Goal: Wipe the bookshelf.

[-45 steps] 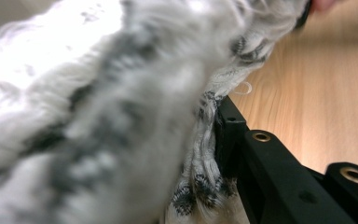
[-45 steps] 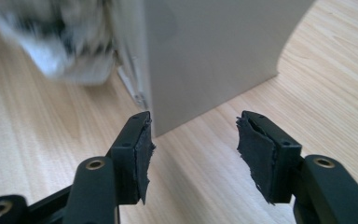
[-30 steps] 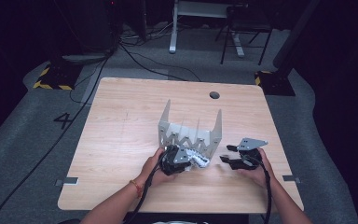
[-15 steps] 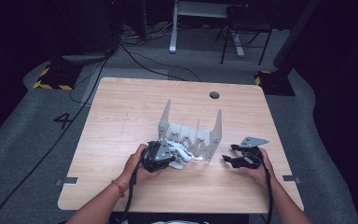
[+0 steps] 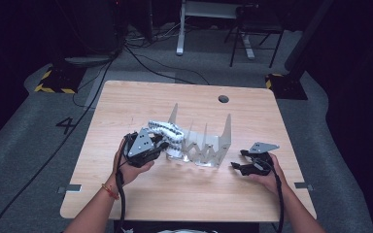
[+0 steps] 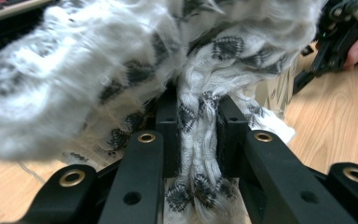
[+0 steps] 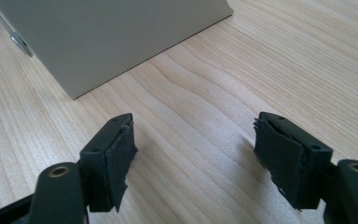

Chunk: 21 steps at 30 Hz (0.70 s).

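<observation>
Two hand-held grippers are over the wooden table (image 5: 184, 102), one toward each side of its near half.

Left side: the left gripper (image 5: 148, 147) is held in the person's left hand (image 5: 131, 167), above the near-left part of the table and just left of the rack. Its jaws are nearly closed and clamp a white cloth with a dark grey pattern (image 5: 167, 133). In the left gripper view the cloth (image 6: 200, 135) is pinched as a bunched fold between the two black pads (image 6: 168, 126), with more of it billowing out above and to the left. In the high view the cloth drapes from the gripper toward the left wall of the rack; whether its far end touches the rack cannot be told.

Centre: a pale grey rack (image 5: 209, 141) stands on the table roughly mid-width, with two tall upright end walls and a zigzag row of low dividers between them. Its near edge faces the person.

Right side: the right gripper (image 5: 240, 160) is held in the right hand (image 5: 267, 174), low over the near-right part of the table, just right of the rack's near-right corner. Its jaws have just been opening and stand wide apart with nothing between them. In the right gripper view bare wood grain lies between the pads (image 7: 121, 154), and a flat grey wall of the rack (image 7: 112, 37) stands just ahead at upper left.
</observation>
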Tool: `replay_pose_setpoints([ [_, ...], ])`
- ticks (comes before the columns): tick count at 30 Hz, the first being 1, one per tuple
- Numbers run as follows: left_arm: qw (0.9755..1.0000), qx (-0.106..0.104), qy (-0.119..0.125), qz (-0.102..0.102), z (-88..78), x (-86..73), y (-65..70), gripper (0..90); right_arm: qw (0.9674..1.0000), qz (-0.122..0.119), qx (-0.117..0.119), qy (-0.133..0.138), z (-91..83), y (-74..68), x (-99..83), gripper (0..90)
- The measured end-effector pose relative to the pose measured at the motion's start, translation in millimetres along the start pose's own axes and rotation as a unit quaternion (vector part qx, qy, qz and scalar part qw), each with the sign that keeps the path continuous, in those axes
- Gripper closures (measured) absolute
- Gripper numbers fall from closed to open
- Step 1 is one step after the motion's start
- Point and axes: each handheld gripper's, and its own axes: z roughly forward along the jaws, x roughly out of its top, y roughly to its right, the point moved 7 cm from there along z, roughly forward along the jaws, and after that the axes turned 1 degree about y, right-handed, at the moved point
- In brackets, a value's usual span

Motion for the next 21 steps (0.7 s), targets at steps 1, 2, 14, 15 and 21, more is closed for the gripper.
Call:
replay_pose_setpoints([
  [1,1.0000,0.001,-0.009,0.002,2.4,-3.7,0.5,76.2,1.0000,0.000,0.000,0.000,0.0,0.0,0.0,28.6],
  [2,0.9998,0.000,-0.020,0.006,4.9,-8.5,0.6,76.3,1.0000,0.000,0.000,0.000,0.1,0.0,0.0,28.5],
  [14,0.9941,-0.026,-0.103,-0.022,36.6,-56.5,3.1,76.2,1.0000,-0.001,0.000,0.000,0.3,-0.4,0.2,28.1],
  [15,0.9933,-0.030,-0.109,-0.027,38.8,-60.0,2.7,76.2,1.0000,-0.001,0.000,0.000,0.3,-0.3,0.2,28.1],
  [21,0.9920,-0.032,-0.115,-0.041,43.2,-66.5,1.1,76.1,1.0000,-0.003,-0.001,0.000,0.5,-0.6,0.3,27.6],
])
